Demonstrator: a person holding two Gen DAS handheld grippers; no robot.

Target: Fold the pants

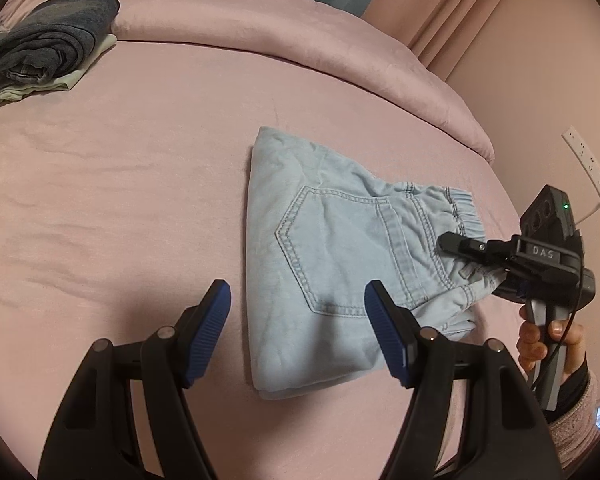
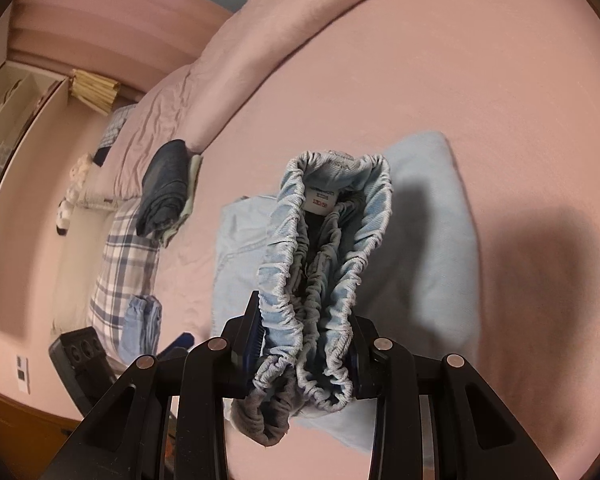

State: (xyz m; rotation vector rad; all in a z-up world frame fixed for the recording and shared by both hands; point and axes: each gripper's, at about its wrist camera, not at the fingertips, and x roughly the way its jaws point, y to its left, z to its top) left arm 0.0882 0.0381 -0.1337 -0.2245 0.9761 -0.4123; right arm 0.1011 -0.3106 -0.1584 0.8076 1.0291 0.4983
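Light blue denim pants point(image 1: 332, 248) lie folded on the pink sheet, back pocket up. In the left wrist view my left gripper point(image 1: 296, 300) stands open just above the near-left part of the fold, its right finger point(image 1: 384, 320) over the cloth and nothing between the pads. My right gripper point(image 1: 460, 256) comes in from the right, held by a hand, and grips the waistband end. The right wrist view shows my right gripper point(image 2: 304, 356) shut on the bunched elastic waistband point(image 2: 332, 248), lifted off the rest of the pants point(image 2: 432, 208), with a white label inside.
A stack of dark folded clothes point(image 1: 52, 44) sits at the far left of the bed, also the dark stack point(image 2: 166, 188). A rolled pink duvet point(image 1: 300, 40) lines the back. A plaid pillow point(image 2: 120, 248) lies beyond. A power strip point(image 1: 588, 160) hangs on the wall.
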